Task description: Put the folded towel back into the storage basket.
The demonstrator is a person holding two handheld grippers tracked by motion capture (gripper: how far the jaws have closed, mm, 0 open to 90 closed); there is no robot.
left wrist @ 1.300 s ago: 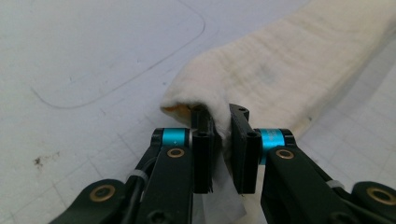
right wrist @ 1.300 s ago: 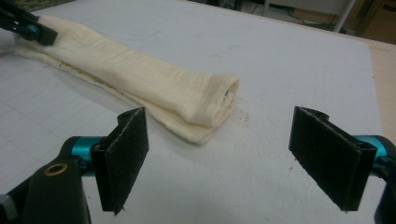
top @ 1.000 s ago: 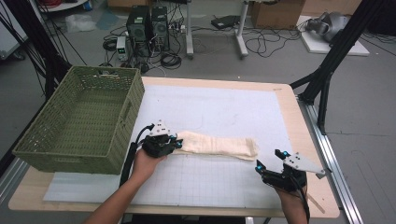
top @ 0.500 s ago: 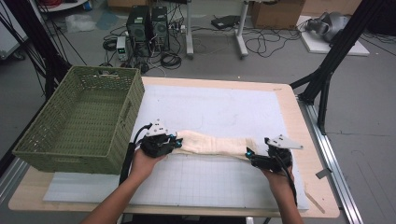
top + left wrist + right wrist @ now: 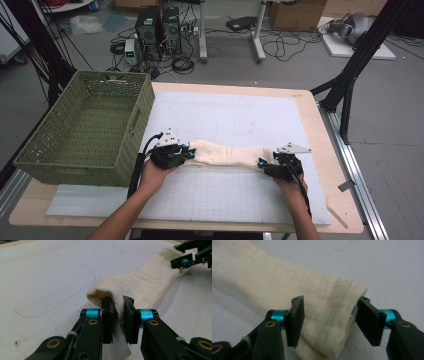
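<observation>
Pinching one end of the cream cloth roll (image 5: pixel 140 285) between nearly closed jaws, our left gripper (image 5: pixel 117 302) has a fold of the fabric clamped tight, as the left gripper view shows. Our right gripper (image 5: pixel 328 307) stands wide open around the other end of the roll (image 5: pixel 319 302), its jaws flanking the cloth without squeezing it. From above, we see the left gripper (image 5: pixel 186 152) and right gripper (image 5: pixel 264 164) at opposite ends of the roll (image 5: pixel 227 152), which lies stretched across the white mat (image 5: pixel 230 110) near the table's (image 5: pixel 310 107) front edge. Just beside our left hand sits the green woven basket (image 5: pixel 45 165), on the table's left side.
</observation>
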